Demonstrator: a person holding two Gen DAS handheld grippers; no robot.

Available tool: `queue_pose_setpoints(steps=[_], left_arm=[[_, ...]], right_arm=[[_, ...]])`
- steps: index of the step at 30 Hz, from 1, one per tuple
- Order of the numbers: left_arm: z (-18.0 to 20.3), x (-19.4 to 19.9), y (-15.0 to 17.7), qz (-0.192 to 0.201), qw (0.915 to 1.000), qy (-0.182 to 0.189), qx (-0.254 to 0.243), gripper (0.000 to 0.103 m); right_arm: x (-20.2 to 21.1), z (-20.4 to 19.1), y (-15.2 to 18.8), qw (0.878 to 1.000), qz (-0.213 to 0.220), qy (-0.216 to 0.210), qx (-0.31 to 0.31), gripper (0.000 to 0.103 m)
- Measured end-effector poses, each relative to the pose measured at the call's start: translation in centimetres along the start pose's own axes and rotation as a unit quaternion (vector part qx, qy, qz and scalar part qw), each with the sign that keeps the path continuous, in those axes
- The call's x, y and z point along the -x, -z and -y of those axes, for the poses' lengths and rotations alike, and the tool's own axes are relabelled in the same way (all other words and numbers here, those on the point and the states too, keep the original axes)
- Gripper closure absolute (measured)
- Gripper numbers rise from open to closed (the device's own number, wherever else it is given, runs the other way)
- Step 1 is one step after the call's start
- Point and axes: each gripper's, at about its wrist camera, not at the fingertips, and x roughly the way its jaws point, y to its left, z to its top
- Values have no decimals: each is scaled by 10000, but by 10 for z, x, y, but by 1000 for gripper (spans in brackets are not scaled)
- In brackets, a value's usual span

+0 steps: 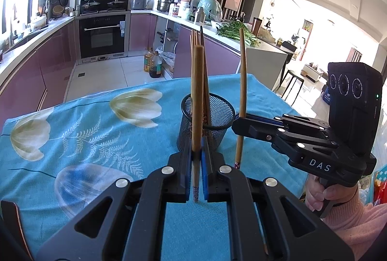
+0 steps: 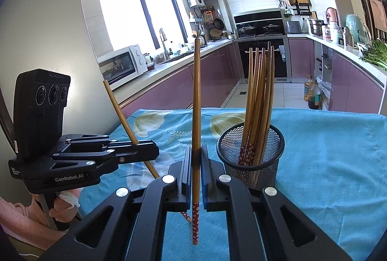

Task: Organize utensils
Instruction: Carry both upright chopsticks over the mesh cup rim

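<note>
A black mesh holder (image 1: 207, 120) stands on the blue flowered tablecloth (image 1: 84, 135) with several wooden chopsticks in it; it also shows in the right wrist view (image 2: 251, 152). My left gripper (image 1: 196, 157) is shut on one wooden chopstick (image 1: 197, 91), held upright just in front of the holder. My right gripper (image 1: 238, 119) is shut on another chopstick (image 1: 242, 82), upright at the holder's right side. In the right wrist view my right gripper (image 2: 196, 161) grips its chopstick (image 2: 196, 103) left of the holder, and my left gripper (image 2: 145, 152) holds its chopstick (image 2: 121, 113) tilted.
The table edge (image 1: 145, 85) drops to a kitchen floor with oil bottles (image 1: 152, 63). Purple cabinets and an oven (image 1: 101, 36) stand behind. A counter with greens (image 1: 232, 31) is at the right. A microwave (image 2: 121, 65) sits on the left counter.
</note>
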Motion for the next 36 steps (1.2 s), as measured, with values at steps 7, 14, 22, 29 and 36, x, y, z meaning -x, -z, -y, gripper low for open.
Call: queue_pose_setpoints(steps=[7,14,22,29,36], left_arm=[[0,0,0,0,10000,2,-7,96],[2,3,-4,22,10000,-15,-41,96],[2,2,-7,28,10000,-11,-63,96],[4,2,-9,30,9999,-15,-97,96],[5,2,-9,34,9999,-18,-104,96]], right_arm=[[1,1,-1,10000,25,9,-13,97],[2,2,-1,10000,32,4,-15,97],[4,3,-5,10000,64,17,-19,97],[-1,-2,-10,10000,82,36,-34,97],[-3,-4,-12,9999,129,52,-40,97]])
